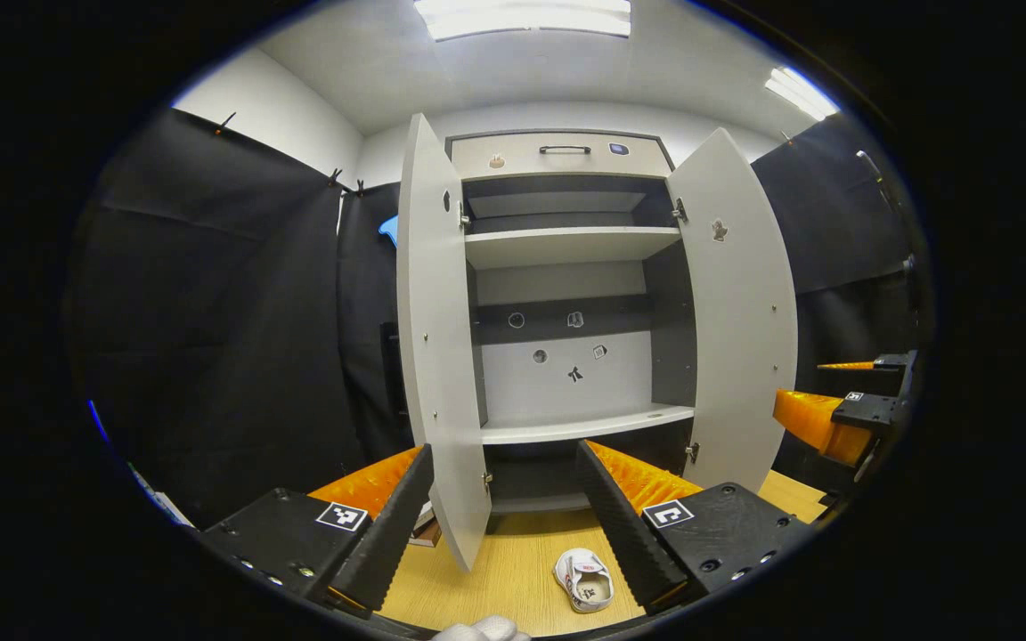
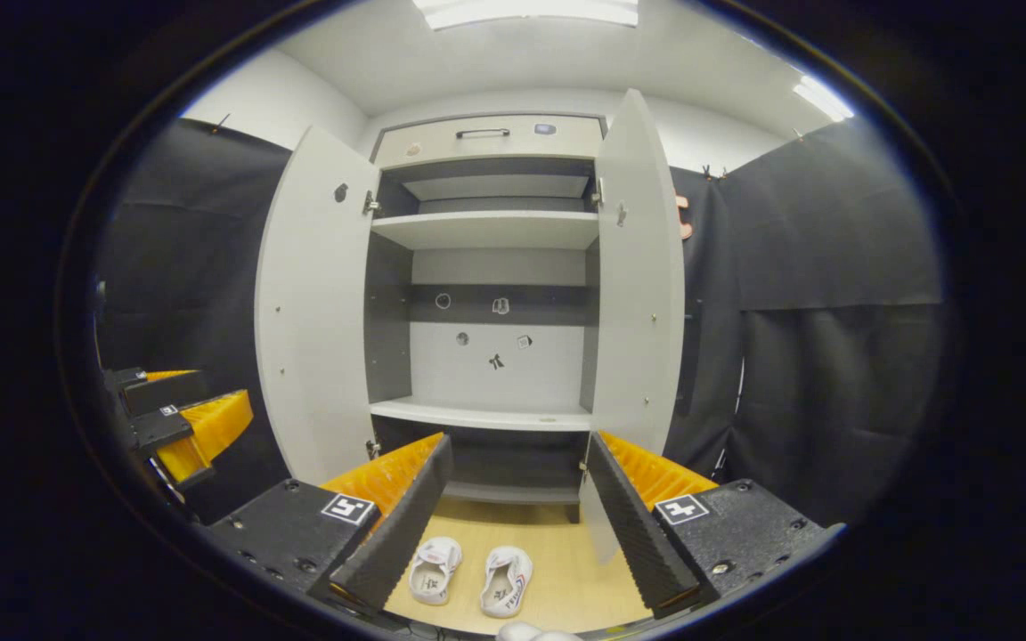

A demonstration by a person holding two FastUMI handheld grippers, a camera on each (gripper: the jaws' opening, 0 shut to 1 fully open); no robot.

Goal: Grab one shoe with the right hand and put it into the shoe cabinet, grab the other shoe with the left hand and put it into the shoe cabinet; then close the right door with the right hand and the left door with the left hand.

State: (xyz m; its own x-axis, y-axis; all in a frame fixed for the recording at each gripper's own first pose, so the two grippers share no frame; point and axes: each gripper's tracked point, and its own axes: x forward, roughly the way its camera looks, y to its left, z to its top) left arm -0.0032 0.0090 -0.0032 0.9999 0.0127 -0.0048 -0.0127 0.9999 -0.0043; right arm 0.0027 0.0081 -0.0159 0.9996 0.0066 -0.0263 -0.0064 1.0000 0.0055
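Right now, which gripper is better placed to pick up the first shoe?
Right. The right gripper is open, and both shoes lie on the floor between its fingers, below the open cabinet. The left gripper frames one shoe, off to its side.

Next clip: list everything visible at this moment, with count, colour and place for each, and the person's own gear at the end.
shoes: two, white, side by side on the floor in front of the cabinet, neither gripped
shoe cabinet: one, light grey with darker interior, centre, shelves bare
cabinet doors: two, light grey, both swung open
drawer: one, beige with dark handle, top of the cabinet
stickers: several small ones on the cabinet's back panel and doors
floor: light wood, under the shoes
ceiling lights: bright strips overhead
left gripper: open, holding nothing, facing the cabinet
right gripper: open, holding nothing, above the shoes
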